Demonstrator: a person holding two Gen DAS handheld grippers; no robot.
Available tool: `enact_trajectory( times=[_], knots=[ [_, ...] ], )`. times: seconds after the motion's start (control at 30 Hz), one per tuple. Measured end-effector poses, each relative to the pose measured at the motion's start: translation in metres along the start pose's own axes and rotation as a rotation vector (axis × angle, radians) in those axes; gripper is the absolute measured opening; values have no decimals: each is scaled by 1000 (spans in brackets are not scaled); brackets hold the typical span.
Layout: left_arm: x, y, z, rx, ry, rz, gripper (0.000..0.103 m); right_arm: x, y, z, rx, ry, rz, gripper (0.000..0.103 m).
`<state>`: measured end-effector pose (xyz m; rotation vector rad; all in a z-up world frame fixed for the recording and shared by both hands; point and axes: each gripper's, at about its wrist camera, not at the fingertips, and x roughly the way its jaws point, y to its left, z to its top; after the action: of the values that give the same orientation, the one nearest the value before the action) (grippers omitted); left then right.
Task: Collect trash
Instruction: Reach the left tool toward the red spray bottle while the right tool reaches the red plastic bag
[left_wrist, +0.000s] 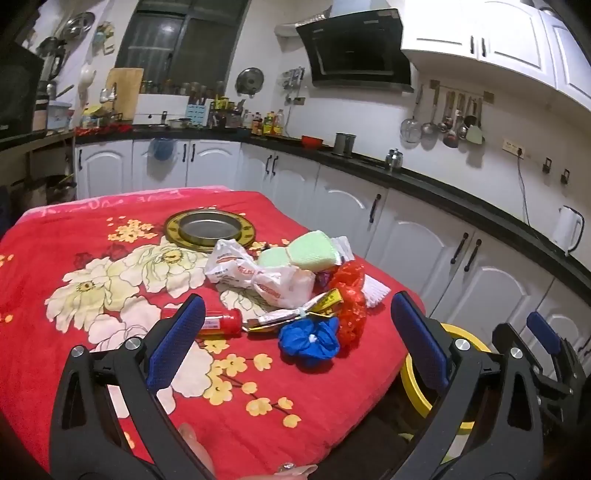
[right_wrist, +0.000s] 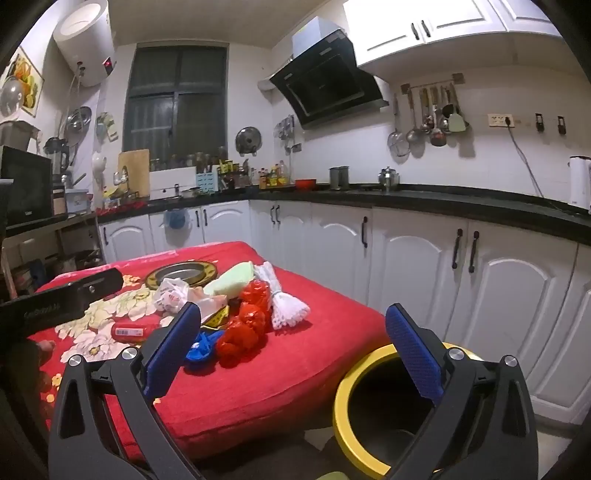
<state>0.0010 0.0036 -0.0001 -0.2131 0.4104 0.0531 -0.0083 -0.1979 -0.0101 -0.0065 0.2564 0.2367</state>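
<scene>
The trash pile (left_wrist: 291, 291) lies on the red-covered table (left_wrist: 110, 258), directly ahead of the left gripper (left_wrist: 295, 332), which is nearer than the right gripper (right_wrist: 291, 350); both jaws stand fully open and empty, with the yellow-rimmed bin (right_wrist: 373, 417) at the table's right edge.

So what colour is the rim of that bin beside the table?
Yellow; the bin has a dark inside. It shows best in the right wrist view.

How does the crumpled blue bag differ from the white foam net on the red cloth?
The blue bag is a smooth, scrunched ball; the white foam net is meshed and stretched out long. The blue bag lies nearer the camera, the white foam net farther back, toward the cupboards. Both rest untouched on the red cloth.
</scene>
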Motion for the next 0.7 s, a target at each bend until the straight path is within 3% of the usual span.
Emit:
enact_trajectory(
  times=[0.43, 0.7],
  knots=[
    [11, 52, 13, -136, 43, 94, 92, 34, 35, 9, -62, 72, 129, 97],
    [26, 90, 15, -214, 110, 203, 92, 74, 43, 16, -79, 130, 168, 97]
  ],
)
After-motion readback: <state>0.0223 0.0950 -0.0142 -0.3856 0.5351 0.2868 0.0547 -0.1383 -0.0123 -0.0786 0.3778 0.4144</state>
